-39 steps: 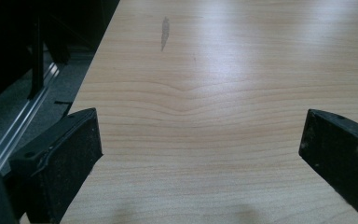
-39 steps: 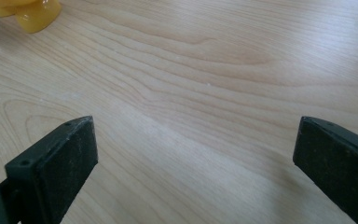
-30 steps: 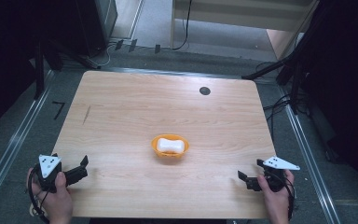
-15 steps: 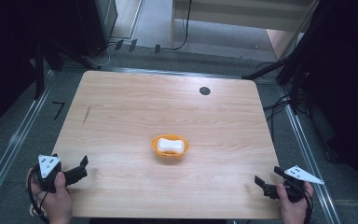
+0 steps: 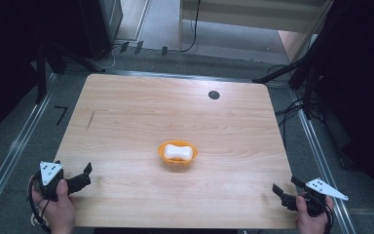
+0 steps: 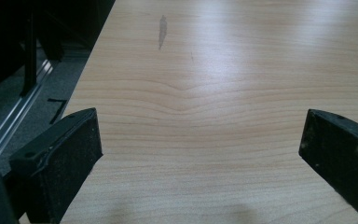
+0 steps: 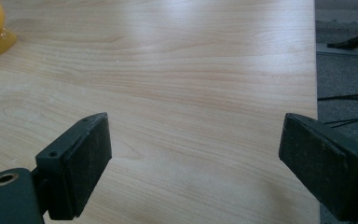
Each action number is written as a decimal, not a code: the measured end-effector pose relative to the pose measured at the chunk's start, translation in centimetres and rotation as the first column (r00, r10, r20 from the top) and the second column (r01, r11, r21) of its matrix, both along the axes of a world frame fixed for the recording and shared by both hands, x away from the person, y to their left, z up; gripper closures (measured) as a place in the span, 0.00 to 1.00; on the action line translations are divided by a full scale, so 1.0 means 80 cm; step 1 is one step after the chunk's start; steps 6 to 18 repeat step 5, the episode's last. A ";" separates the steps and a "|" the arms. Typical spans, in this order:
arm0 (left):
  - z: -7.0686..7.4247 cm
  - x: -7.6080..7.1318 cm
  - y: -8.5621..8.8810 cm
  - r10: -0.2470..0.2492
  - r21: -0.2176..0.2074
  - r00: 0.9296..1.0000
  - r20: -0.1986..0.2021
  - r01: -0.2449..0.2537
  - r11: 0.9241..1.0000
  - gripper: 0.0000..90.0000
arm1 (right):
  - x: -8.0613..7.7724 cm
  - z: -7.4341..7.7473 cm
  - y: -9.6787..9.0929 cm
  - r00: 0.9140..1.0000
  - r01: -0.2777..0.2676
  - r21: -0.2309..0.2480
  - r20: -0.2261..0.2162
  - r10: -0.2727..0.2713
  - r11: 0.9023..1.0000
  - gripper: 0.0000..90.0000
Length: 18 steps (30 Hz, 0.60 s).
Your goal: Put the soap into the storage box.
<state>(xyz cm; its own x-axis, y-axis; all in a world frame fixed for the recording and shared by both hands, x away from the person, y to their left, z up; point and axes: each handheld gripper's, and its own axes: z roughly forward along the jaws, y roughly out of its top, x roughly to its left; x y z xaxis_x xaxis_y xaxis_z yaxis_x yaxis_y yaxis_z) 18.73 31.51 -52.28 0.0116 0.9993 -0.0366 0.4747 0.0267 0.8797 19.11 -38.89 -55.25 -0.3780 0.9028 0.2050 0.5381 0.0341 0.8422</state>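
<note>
Left tool [image 5: 80,179] sat at the worktop's [image 5: 126,117] near left corner, right tool [image 5: 287,191] at the near right corner. Both were wide and empty; the right's jaws had just been closing slightly. Hands low, tools aimed inward, probably parked. Bowl [image 5: 177,155] with white block [image 5: 178,151] stood mid-worktop, well apart.

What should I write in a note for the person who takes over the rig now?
Left gripper: open, holds nothing, at the near left corner of the table.
Right gripper: open, holds nothing, at the near right corner; its jaws have just been closing a little.
Orange bowl: mid-table, with a white piece inside.
Done: nothing shows as handled.
Left: reach the bowl; both grippers are far from it.
</note>
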 end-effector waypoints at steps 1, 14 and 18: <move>0.000 0.000 0.000 -0.001 -0.002 1.000 -0.001 0.001 1.000 0.00 | 0.000 0.000 0.002 1.000 0.001 -0.005 -0.006 -0.001 1.000 0.11; 0.000 0.000 0.001 -0.002 -0.010 1.000 -0.001 0.002 1.000 0.00 | -0.001 0.000 0.002 1.000 0.015 -0.019 0.006 -0.015 1.000 0.15; 0.000 0.000 0.001 -0.002 -0.010 1.000 -0.001 0.002 1.000 0.00 | -0.001 0.000 0.002 1.000 0.015 -0.019 0.006 -0.015 1.000 0.15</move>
